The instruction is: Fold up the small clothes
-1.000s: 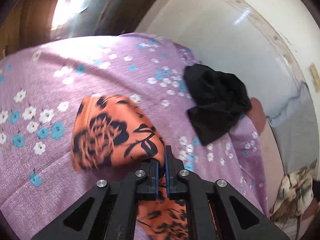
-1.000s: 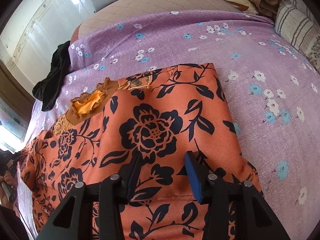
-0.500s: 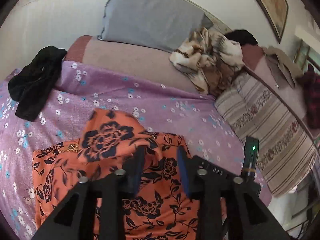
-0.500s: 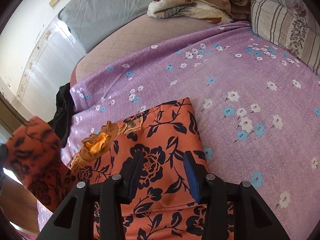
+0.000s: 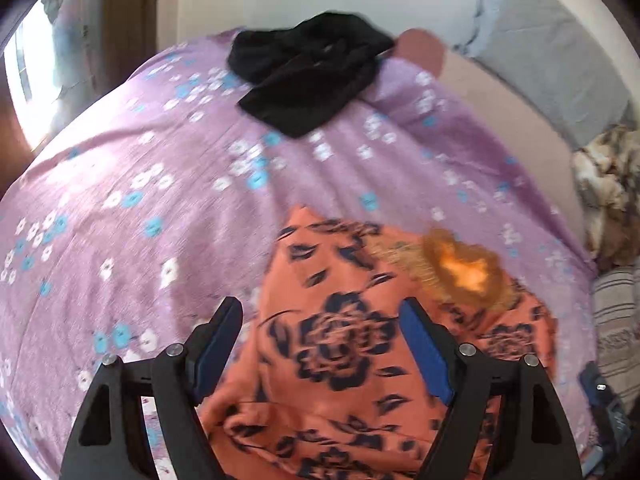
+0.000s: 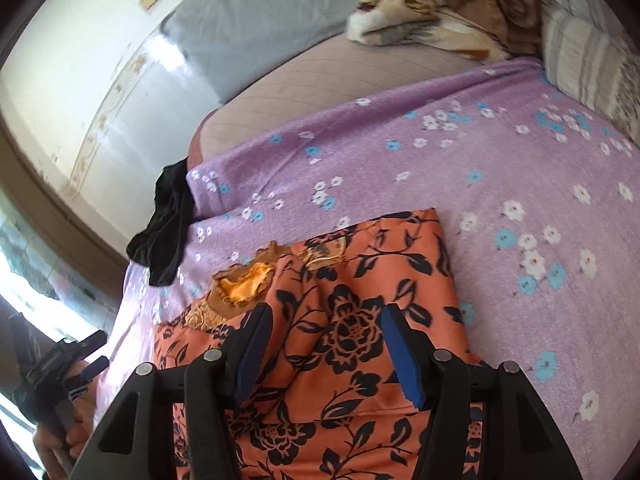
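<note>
On the bed [image 6: 520, 152]: first fold laid on the orange garment [image 6: 360, 320].
Both jaws have just been opening: left gripper [image 5: 320, 344] and right gripper [image 6: 326, 344] spread, nothing pinched; next, regrip an edge.

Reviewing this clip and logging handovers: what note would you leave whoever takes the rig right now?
Left gripper: jaws have just been opening, nothing pinched; it hangs open above the orange floral garment.
Right gripper: jaws have just been opening too, open over the same garment, not gripping.
Garment lies on the purple bedsheet, one side flap laid over its middle, collar still exposed.
Black garment sits crumpled at the sheet's far edge, untouched.
Left to do: finish folding the orange piece, then fold the black one.
</note>
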`<state>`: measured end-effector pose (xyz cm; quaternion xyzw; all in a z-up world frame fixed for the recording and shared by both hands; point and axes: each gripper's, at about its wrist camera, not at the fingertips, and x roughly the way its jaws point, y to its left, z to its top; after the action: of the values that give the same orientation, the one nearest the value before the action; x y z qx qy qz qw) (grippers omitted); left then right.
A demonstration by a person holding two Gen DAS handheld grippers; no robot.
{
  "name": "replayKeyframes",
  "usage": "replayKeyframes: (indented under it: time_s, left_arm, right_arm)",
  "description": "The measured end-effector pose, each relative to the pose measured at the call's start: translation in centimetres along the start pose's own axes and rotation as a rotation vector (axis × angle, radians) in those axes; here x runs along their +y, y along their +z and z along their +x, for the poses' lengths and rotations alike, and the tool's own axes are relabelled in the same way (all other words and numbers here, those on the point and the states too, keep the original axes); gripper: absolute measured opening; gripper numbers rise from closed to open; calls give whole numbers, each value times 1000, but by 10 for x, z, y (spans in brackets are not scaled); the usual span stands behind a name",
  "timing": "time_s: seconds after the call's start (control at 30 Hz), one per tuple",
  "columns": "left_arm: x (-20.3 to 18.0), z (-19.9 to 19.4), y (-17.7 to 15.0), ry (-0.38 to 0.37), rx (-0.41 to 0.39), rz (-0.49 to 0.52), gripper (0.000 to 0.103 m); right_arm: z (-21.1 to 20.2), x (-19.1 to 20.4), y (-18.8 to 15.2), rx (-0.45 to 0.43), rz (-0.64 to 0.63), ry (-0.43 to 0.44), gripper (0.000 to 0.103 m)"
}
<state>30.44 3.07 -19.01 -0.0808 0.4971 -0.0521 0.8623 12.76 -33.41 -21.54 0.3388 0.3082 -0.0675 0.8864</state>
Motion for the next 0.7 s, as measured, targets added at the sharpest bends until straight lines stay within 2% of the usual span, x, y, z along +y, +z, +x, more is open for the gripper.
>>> replayKeyframes:
  time_s: [0.1, 0.13, 0.27, 0.37, 0.43, 0.47, 0.6, 0.67, 0.7]
  left_arm:
    - [10, 39, -12, 131, 117, 45, 80]
    - [10, 47, -16, 139, 140, 62, 80]
    - [6, 49, -20, 144, 114, 126, 81]
    - [8, 51, -19, 135, 112, 147, 83]
    - [12, 52, -18, 116, 121, 125, 83]
    - [13, 52, -18, 117, 120, 120, 83]
    - [13, 51, -18, 154, 101, 152, 83]
    - [13, 51, -19, 162, 95, 162, 83]
    - [13, 52, -18, 164, 94, 166, 83]
  right_arm:
    - [4, 46, -10, -7, -203, -24, 60]
    - [8, 60, -15, -4, -260, -36, 60]
    - [35, 105, -42, 40, -455, -86, 60]
    - [62, 118, -64, 92, -581, -248, 58]
    - [73, 98, -63, 136, -520, -358, 58]
    - [71, 81, -57, 154, -437, -374, 58]
    - [42, 1, -35, 224, -56, -336, 58]
    - [24, -34, -29, 208, 90, -316, 58]
    - [14, -47, -25, 179, 142, -338, 58]
